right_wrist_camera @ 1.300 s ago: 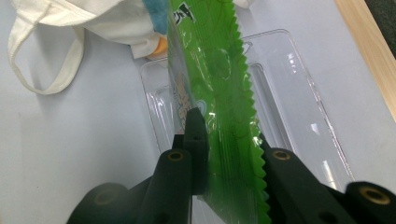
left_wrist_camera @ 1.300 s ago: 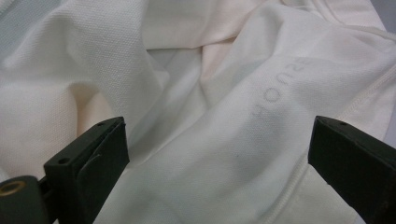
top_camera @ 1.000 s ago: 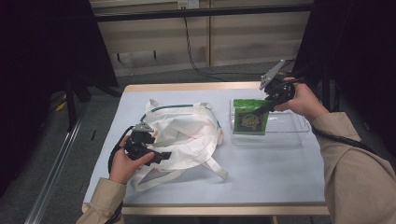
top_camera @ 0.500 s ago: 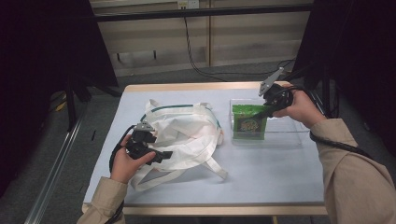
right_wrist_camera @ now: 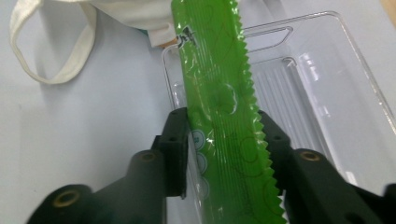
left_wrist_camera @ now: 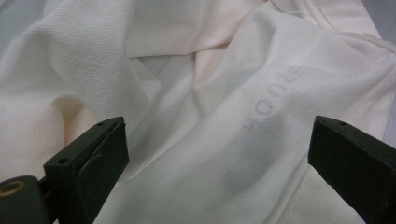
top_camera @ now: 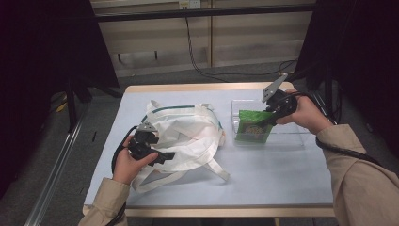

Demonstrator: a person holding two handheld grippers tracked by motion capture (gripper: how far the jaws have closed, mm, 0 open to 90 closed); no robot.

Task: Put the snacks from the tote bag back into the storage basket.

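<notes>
At the left of the high view, the left gripper (top_camera: 149, 141) is held in the person's left hand (top_camera: 126, 162), low over the near left part of a white cloth tote bag (top_camera: 188, 136) that lies crumpled on the pale table (top_camera: 282, 183). A black cable loops from this gripper beside the wrist. In the left gripper view its two black jaws are seen spread wide apart, with nothing between them but the white fabric (left_wrist_camera: 201, 93) lying beyond; faint lettering can be made out on a fold of the cloth, seen reversed. Whether the jaws touch the fabric cannot be told.

The bag's straps (top_camera: 214, 167) trail toward the near edge of the table, and a green trim is visible along its far rim.

To the right of the bag, just beside it, a clear plastic tray (top_camera: 291, 139) rests on the table. A green snack packet (top_camera: 254, 126) is held upright at the tray's left end, its lower part inside the tray walls. In the right gripper view the packet (right_wrist_camera: 219, 93) is seen pinched between the two black jaws, which are pressed against its flat faces near one serrated edge, with the ribbed floor of the tray (right_wrist_camera: 299, 93) beyond and a loop of white strap (right_wrist_camera: 51, 51) lying on the table to the side.

At the far right, the right gripper (top_camera: 273, 115) is gripped by the person's right hand (top_camera: 303, 113), a beige sleeve (top_camera: 362, 183) running back to the bottom corner.
</notes>
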